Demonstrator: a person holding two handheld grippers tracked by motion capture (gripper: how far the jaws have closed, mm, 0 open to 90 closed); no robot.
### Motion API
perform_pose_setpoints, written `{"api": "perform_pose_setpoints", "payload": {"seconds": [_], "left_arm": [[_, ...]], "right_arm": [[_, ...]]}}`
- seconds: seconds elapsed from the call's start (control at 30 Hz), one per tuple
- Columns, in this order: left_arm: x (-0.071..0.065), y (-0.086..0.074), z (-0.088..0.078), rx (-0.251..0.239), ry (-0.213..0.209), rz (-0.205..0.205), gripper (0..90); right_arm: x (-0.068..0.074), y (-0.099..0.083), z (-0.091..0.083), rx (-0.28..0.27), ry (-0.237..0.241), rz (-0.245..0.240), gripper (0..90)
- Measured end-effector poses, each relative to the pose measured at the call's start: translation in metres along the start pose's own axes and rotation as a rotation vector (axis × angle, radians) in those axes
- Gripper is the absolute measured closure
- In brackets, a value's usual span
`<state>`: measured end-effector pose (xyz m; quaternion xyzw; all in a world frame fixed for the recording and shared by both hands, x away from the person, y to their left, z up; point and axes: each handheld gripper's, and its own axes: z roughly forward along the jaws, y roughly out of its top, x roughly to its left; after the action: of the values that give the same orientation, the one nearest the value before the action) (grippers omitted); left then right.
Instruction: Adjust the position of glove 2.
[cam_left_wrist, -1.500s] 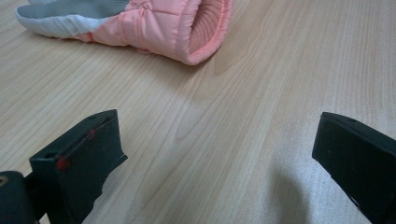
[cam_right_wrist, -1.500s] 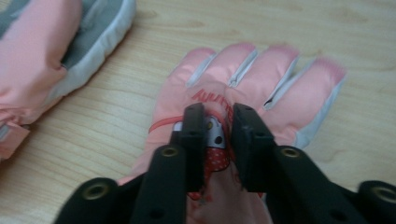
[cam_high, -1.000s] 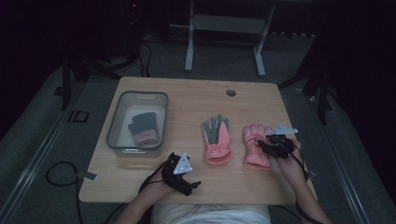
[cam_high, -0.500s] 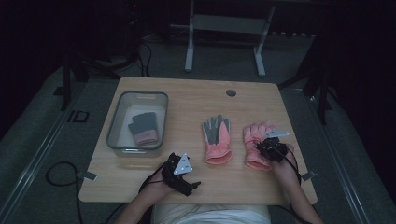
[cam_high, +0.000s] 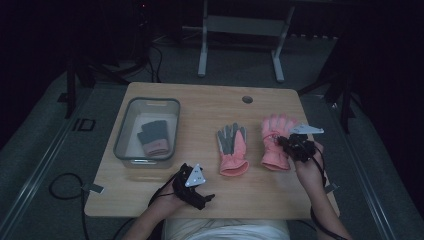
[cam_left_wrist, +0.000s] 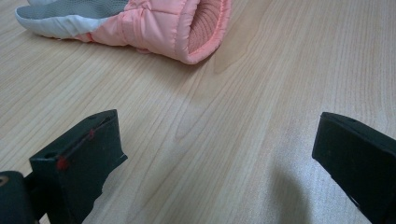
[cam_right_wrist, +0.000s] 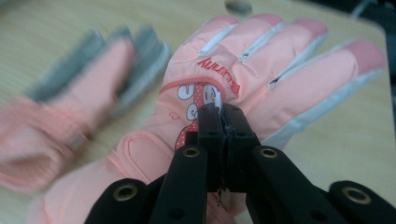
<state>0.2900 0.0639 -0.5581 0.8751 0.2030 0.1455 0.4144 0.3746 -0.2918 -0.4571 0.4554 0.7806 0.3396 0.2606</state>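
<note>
My right gripper has just closed its jaws, pinching the back of the pink glove, a padded one with white seams and a cartoon print. It lies just right of the grey-palmed glove. My left gripper rests open.

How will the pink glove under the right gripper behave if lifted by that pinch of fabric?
Probably floppy: the pink glove looks padded and soft, so it should droop from the right gripper. Likely light for its size. The quilted shell looks smooth, so the thin pinch might slip.
</note>
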Motion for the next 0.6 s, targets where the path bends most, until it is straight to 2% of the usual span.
{"api": "perform_pose_setpoints", "payload": {"seconds": [0.07,0.1,0.13,0.17,0.27,0.3,0.33,0.37,0.4,0.43,0.6], "left_arm": [[0.0,0.0,0.0,0.001,-0.001,0.0,1.2],[0.0,0.0,0.0,0.0,0.0,-0.002,1.2],[0.0,0.0,0.0,0.0,0.0,-0.002,1.2],[0.0,0.0,0.0,0.0,0.0,0.0,1.2],[0.0,0.0,0.0,0.0,-0.001,-0.001,1.2],[0.0,0.0,0.0,0.0,-0.001,0.001,1.2],[0.0,0.0,0.0,-0.001,-0.001,0.002,1.2],[0.0,0.0,0.0,-0.001,-0.001,0.002,1.2],[0.0,0.0,0.0,-0.001,-0.001,0.003,1.2],[0.0,0.0,0.0,-0.003,-0.001,0.0,1.2],[0.0,0.0,-0.001,-0.01,0.0,0.002,1.2]], "right_arm": [[0.002,0.013,-0.006,-0.03,0.018,-0.006,88.3],[0.007,0.024,-0.011,-0.055,0.026,-0.026,88.5],[0.007,0.024,-0.011,-0.055,0.026,-0.026,88.5],[0.012,0.033,-0.014,-0.075,0.056,-0.027,88.7],[0.02,0.041,-0.015,-0.082,0.077,-0.035,88.8],[0.024,0.045,-0.016,-0.088,0.09,-0.036,88.8],[0.034,0.052,-0.017,-0.099,0.101,-0.041,88.8],[0.034,0.052,-0.017,-0.099,0.101,-0.041,88.8],[0.046,0.057,-0.018,-0.107,0.105,-0.046,88.7],[0.046,0.057,-0.018,-0.107,0.105,-0.046,88.7],[0.073,0.067,-0.014,-0.099,0.122,-0.074,88.7]]}}
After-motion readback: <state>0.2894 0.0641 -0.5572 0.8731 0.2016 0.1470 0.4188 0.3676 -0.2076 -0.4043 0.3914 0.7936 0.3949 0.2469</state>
